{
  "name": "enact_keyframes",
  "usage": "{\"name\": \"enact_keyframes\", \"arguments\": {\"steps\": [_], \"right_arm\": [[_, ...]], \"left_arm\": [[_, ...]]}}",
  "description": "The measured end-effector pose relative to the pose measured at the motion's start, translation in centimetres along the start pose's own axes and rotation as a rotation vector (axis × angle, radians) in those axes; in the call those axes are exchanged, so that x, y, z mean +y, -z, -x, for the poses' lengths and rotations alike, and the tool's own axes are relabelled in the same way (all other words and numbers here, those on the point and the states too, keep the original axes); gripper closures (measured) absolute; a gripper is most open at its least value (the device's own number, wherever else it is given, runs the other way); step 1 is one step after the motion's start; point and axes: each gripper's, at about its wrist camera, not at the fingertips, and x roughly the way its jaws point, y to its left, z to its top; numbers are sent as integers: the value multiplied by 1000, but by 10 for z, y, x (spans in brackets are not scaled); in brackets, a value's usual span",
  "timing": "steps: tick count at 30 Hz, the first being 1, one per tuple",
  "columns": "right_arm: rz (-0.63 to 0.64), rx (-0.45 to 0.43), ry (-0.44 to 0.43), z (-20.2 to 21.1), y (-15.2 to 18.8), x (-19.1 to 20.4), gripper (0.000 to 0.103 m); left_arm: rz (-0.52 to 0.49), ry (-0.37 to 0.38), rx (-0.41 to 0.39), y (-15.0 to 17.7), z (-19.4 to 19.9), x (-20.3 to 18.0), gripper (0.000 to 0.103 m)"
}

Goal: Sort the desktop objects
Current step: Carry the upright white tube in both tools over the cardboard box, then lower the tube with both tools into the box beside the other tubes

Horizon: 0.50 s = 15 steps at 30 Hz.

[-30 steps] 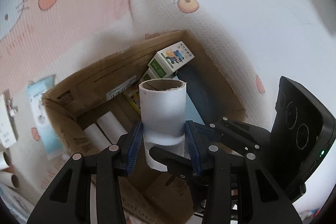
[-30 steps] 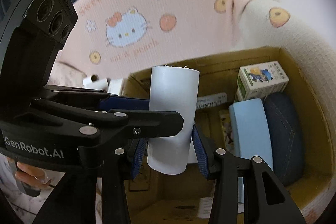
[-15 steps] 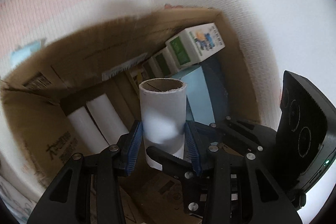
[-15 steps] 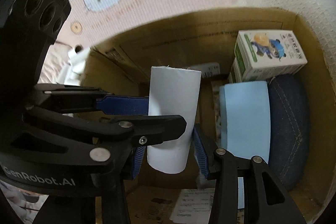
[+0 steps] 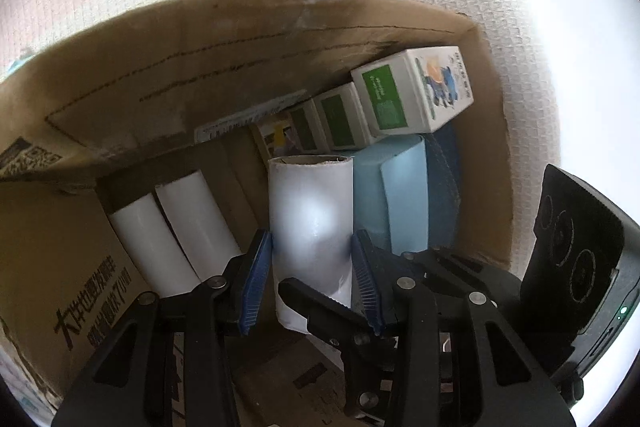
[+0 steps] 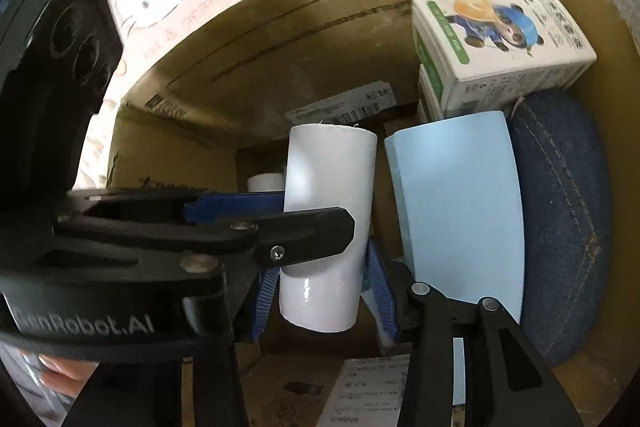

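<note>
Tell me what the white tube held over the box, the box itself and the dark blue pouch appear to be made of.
White tube: likely a cardboard core in glossy white wrap; brown rim at the top, bright glare on its side. Box: brown corrugated cardboard, matte, with creases and a stuck-on label. Dark blue pouch: looks like denim fabric, woven texture with light contrast stitching.

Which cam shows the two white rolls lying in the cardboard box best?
Left wrist: the two white rolls lie side by side, full length visible, left of the held white tube. Right wrist shows only one roll end behind the left gripper's finger.
</note>
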Motion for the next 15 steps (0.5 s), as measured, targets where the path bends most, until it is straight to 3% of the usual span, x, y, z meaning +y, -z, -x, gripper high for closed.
{"name": "enact_keyframes", "arguments": {"steps": [15], "right_arm": [[19, 55, 69, -12, 0, 7, 62]], "left_arm": [[54, -79, -31, -9, -14, 1, 58]]}}
